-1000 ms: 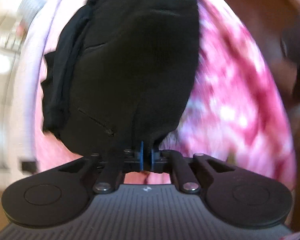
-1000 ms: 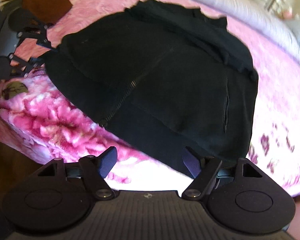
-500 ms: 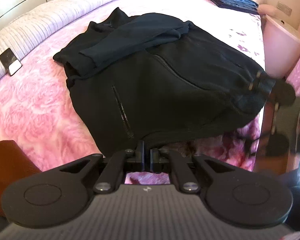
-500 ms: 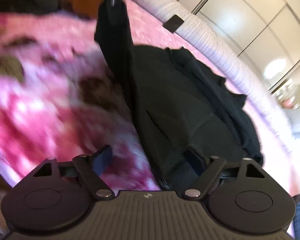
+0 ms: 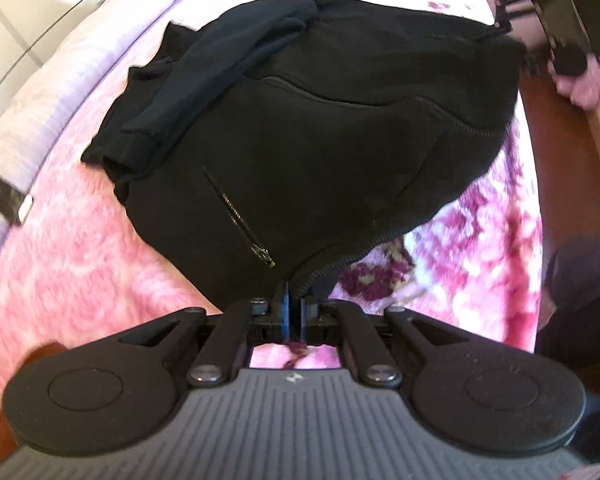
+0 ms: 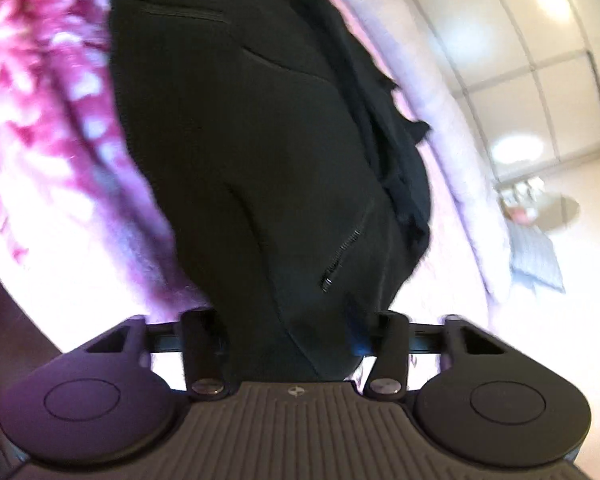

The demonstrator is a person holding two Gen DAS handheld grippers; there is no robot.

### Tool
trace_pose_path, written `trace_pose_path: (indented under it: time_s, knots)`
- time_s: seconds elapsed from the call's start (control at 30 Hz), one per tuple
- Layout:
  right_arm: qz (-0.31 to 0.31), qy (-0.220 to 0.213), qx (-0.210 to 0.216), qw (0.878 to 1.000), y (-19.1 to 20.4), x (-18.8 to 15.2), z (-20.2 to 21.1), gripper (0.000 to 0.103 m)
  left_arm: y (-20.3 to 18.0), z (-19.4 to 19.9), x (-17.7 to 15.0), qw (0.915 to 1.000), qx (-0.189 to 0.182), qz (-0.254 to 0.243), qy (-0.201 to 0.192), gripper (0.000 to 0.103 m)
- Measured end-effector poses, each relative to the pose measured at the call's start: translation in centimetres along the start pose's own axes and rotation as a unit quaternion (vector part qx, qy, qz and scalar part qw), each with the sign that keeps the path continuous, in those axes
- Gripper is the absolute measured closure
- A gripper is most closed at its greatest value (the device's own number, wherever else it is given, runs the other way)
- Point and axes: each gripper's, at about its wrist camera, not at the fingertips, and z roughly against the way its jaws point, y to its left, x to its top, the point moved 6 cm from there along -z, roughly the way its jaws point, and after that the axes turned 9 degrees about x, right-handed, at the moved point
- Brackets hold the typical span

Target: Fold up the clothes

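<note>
Lying across the pink floral bedspread (image 5: pixel 80 248) — the black zip jacket (image 5: pixel 320 140), one sleeve (image 5: pixel 220 64) folded over its upper part, hem end lifted toward the near bed edge. Pinching the zippered hem corner just beside the pocket zipper (image 5: pixel 240 224): the left gripper (image 5: pixel 291 312), jaws clamped tight on the fabric, held low and aiming along the bed. Gripping the opposite hem corner at far right of the left view: the right gripper (image 5: pixel 504 20), tilted, with a hand (image 5: pixel 580 88) wrapped beneath it. Showing, in the right wrist view, the right gripper (image 6: pixel 296 332) with fabric filling the gap between its fingers (image 6: pixel 356 328), jaws partly apart around the cloth — whether actually squeezing it, impossible to tell through the blur. Resting on the white quilt (image 5: pixel 60 92) at left, a small dark tag (image 5: pixel 8 204). Standing beyond, pale wardrobe doors (image 6: pixel 520 40).
</note>
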Motion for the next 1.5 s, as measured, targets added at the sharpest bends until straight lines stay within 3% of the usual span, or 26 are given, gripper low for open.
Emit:
trace_pose_path:
  time_s: [0.03,0.33,0.57,0.7,0.8,0.87,0.97,1.07,1.17,1.33,1.5]
  knots:
    - [0.005,0.000,0.010,1.000,-0.2,0.1,0.1,0.102,0.2,0.5,0.1,1.0000,-0.002,-0.007,-0.002,0.099]
    - [-0.013,-0.016,0.048,0.999,-5.4,1.8,4.9,0.102,1.6,5.3,0.9,0.9975,-0.009,-0.068,-0.018,0.100]
    - [-0.025,-0.012,0.082,0.996,-5.1,2.4,9.1,0.101,-0.7,9.7,-0.1,0.9992,-0.026,-0.028,0.009,0.101]
    - [-0.026,0.001,0.142,0.990,-2.9,1.3,12.8,0.101,-3.0,13.6,-1.1,0.9973,-0.061,-0.010,0.040,0.101]
    - [-0.029,0.007,0.183,0.983,-2.0,0.7,16.1,0.101,-3.3,15.8,-0.4,0.9966,-0.065,-0.013,0.048,0.101]
    - [-0.029,0.003,0.199,0.979,-2.6,0.6,17.8,0.101,-1.8,16.3,1.0,0.9977,-0.053,-0.005,0.041,0.100]
    - [-0.013,-0.017,0.186,0.982,-7.0,1.6,18.3,0.101,2.1,16.1,4.2,0.9995,-0.018,0.015,0.019,0.100]
    - [0.003,-0.038,0.159,0.987,-12.9,3.7,17.5,0.101,7.9,14.3,8.2,0.9988,0.016,0.047,-0.003,0.100]
    - [0.013,-0.049,0.150,0.987,-19.1,6.3,14.8,0.101,13.8,10.8,12.1,0.9968,0.024,0.076,-0.013,0.100]
    - [0.017,-0.023,0.186,0.982,-26.4,8.6,7.5,0.101,20.8,1.5,16.3,0.9936,-0.017,0.112,-0.009,0.100]
    - [-0.025,0.014,0.238,0.971,-31.7,10.7,-2.1,0.101,25.0,-8.1,17.6,0.9905,-0.057,0.123,0.026,0.100]
